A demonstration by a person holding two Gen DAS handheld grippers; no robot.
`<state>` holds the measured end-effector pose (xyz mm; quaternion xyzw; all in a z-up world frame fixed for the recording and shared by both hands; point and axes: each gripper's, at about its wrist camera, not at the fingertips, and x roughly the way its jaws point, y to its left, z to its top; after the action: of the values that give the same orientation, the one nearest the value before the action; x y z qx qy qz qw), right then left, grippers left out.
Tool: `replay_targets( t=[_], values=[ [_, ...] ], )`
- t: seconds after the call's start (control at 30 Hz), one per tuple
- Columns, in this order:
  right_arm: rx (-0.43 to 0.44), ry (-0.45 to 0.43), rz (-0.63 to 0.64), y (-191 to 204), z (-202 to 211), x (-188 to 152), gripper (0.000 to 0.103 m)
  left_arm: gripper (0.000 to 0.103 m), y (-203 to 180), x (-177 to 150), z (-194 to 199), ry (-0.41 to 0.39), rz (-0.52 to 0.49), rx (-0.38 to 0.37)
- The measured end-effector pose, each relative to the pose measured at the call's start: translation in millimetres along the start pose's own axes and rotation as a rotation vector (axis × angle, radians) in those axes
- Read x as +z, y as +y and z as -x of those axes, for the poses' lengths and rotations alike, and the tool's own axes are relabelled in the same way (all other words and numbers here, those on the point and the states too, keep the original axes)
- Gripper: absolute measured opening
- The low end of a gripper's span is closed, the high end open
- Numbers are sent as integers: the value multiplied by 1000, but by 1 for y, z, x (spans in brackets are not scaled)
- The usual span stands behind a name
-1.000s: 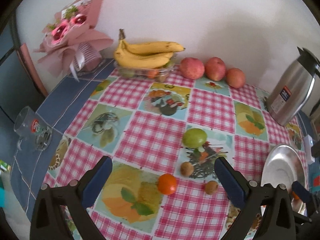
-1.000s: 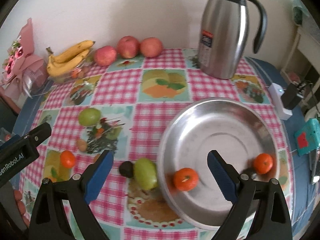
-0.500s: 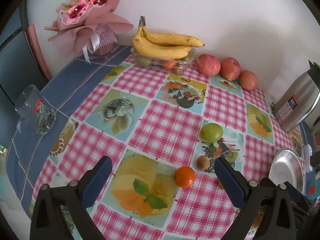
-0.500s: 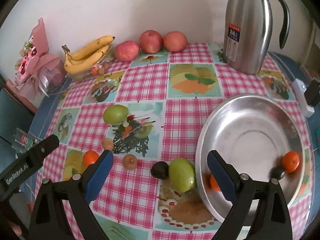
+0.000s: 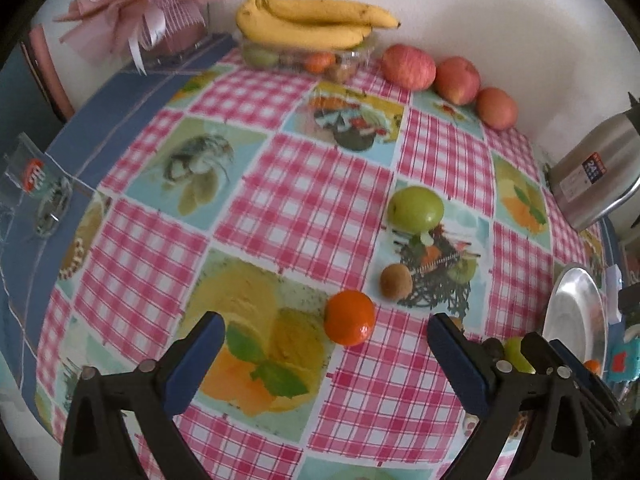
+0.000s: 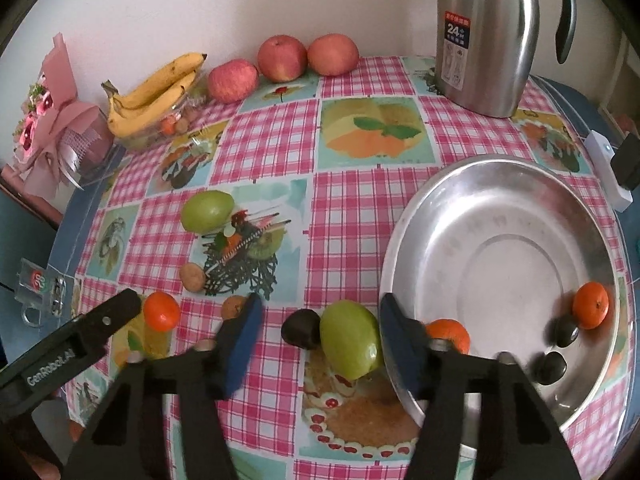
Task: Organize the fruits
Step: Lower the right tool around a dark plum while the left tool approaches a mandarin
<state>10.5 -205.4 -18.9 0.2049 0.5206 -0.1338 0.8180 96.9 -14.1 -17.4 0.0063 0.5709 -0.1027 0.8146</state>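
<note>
Right gripper was closing, jaws around a green fruit and dark fruit beside the pan, pads not yet touching. Left gripper was spread wide, an orange between its jaws on the table.

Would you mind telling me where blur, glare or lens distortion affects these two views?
Left wrist view: the bananas and the clear box under them look smeared, and the tablecloth bulges like a dome. Right wrist view: the steel plate shows soft glare, and the frame's corners are dark.
</note>
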Motion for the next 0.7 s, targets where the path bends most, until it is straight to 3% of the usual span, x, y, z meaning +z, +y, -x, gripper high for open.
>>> replay_targets(
  t=[0.13,0.47,0.7],
  values=[
    [-9,17,9,-1,-3,-1,43,101,-2,0,-3,14,14,-13],
    [-30,29,24,-1,-7,-2,43,101,-2,-1,-11,55,26,-24],
    [2,55,25,2,-2,-7,43,101,-1,0,-12,56,34,-22]
  ],
)
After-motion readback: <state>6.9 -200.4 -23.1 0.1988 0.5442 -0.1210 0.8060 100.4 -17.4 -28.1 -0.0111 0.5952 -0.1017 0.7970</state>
